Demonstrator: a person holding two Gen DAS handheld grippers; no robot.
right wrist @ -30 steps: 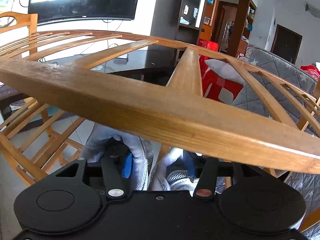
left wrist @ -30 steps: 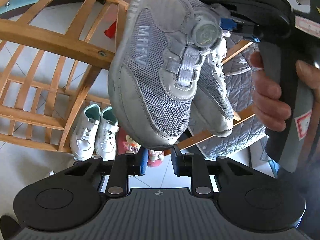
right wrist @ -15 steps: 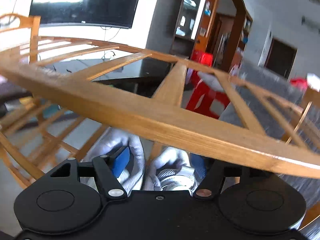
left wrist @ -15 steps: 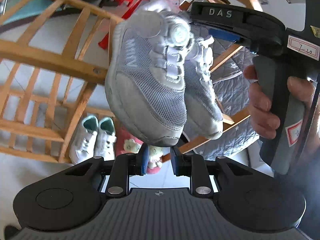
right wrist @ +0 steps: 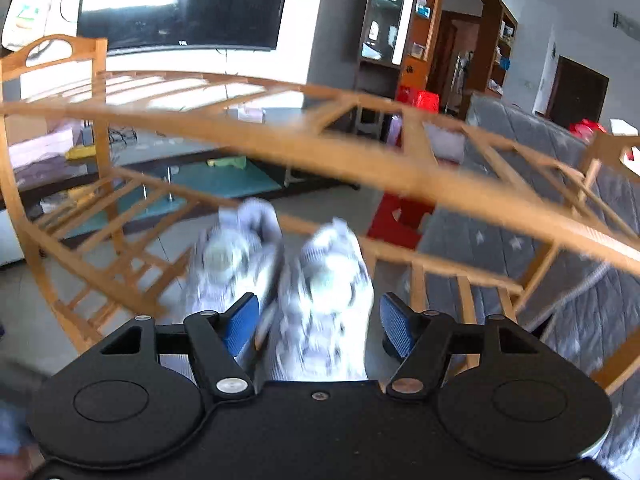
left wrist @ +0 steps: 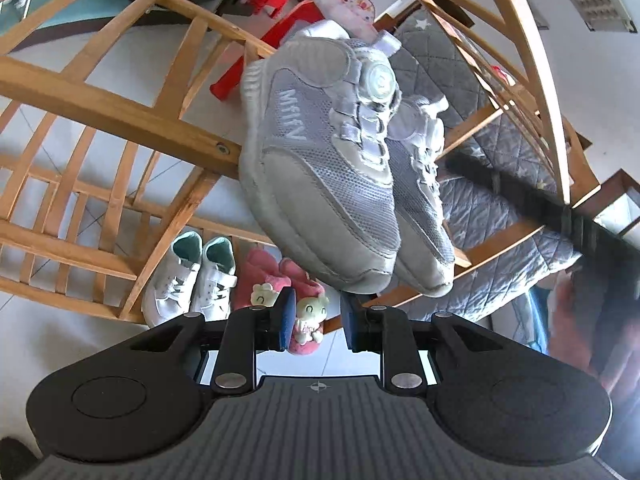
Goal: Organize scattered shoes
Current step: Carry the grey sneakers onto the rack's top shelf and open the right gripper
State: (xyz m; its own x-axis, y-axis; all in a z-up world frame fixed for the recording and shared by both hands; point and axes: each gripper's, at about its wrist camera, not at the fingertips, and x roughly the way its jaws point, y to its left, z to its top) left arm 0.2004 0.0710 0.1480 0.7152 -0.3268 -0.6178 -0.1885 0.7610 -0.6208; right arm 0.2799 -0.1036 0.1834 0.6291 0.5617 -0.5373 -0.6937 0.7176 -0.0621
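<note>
Grey shoes (left wrist: 332, 184): pair side by side, toes out, apparently on a slat tier of the wooden rack (left wrist: 120, 108); the support beneath is not clearly seen.
Mesh uppers, suede toe caps, dial closures, ridged soles. Judged light and soft-sided, with a firm heel collar as the best hold. Right gripper (right wrist: 318, 326) is spread wide around one heel without gripping. Left gripper (left wrist: 316, 318) is slightly parted and empty.
</note>
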